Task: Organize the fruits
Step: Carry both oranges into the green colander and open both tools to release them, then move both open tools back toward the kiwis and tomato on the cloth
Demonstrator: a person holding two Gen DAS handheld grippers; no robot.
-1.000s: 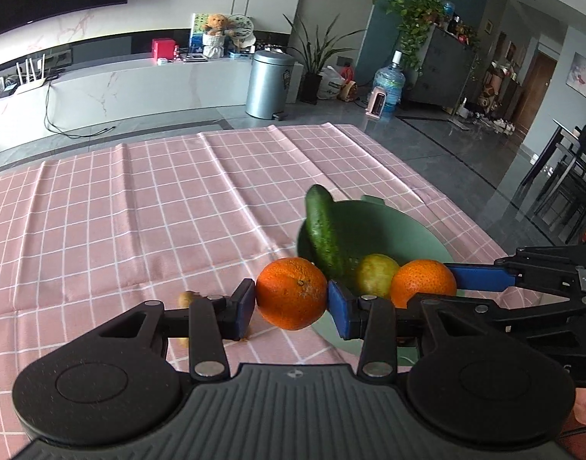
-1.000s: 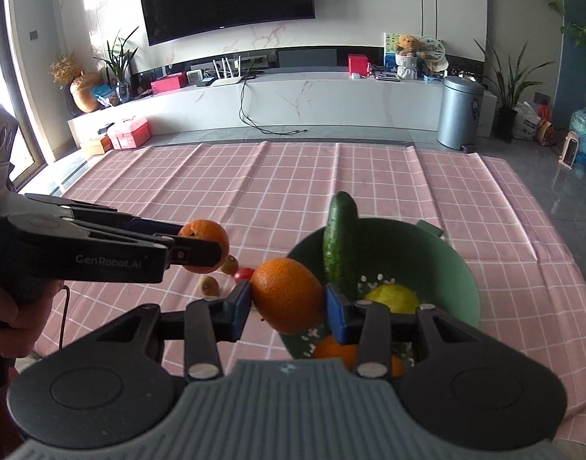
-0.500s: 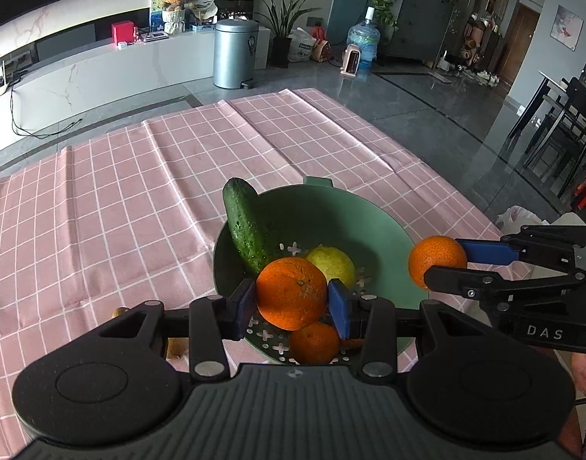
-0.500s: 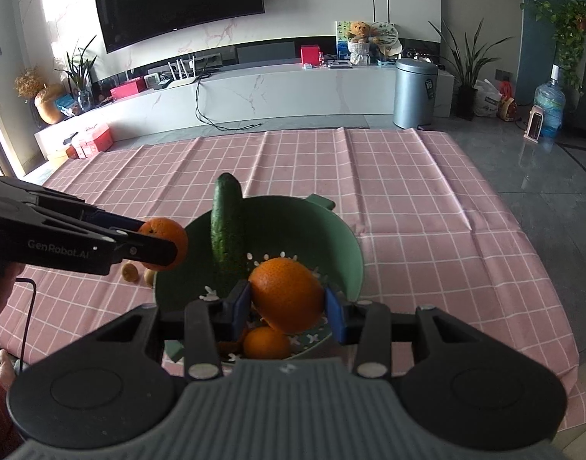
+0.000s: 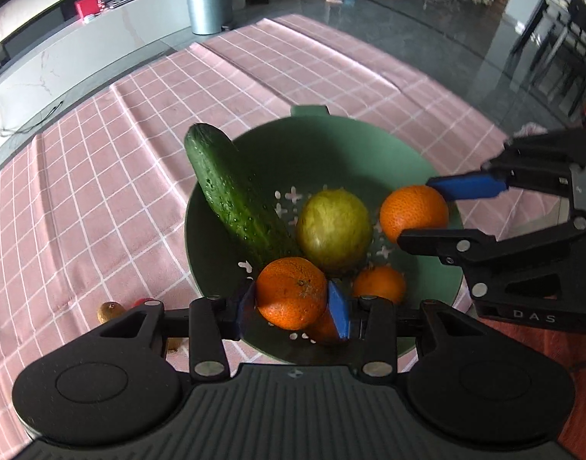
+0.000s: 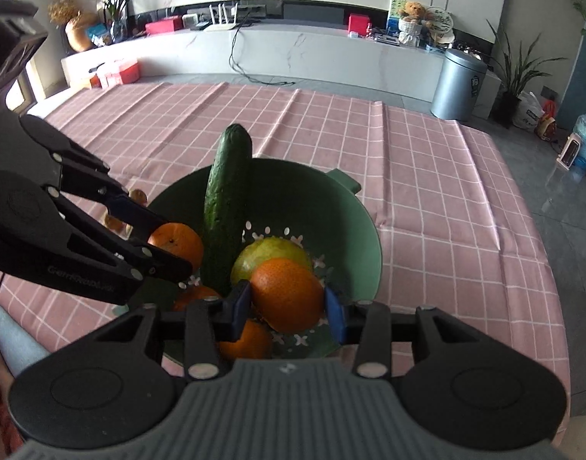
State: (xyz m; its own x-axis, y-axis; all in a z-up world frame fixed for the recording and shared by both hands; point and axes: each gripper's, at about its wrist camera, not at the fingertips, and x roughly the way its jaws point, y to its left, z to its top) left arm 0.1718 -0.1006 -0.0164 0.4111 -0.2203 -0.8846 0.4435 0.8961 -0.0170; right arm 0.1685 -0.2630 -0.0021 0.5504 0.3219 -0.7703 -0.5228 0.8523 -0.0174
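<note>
Both oranges now over colander (image 5: 442, 176) on pink checked cloth (image 5: 101, 176); jaws gripping them.

cucumber (image 5: 231, 199) leaning in colander (image 5: 331, 142), oranges (image 5: 379, 283) beside

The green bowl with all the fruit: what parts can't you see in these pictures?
- Bowl: near rim, both views, hidden by the tool bodies.
- Lowest orange, left view: mostly behind the left tool and its orange.
- Small fruits on the cloth, left view: partly hidden by the tool; too small to name.
- Right tool: whether its orange touches the bowl is unclear.
</note>
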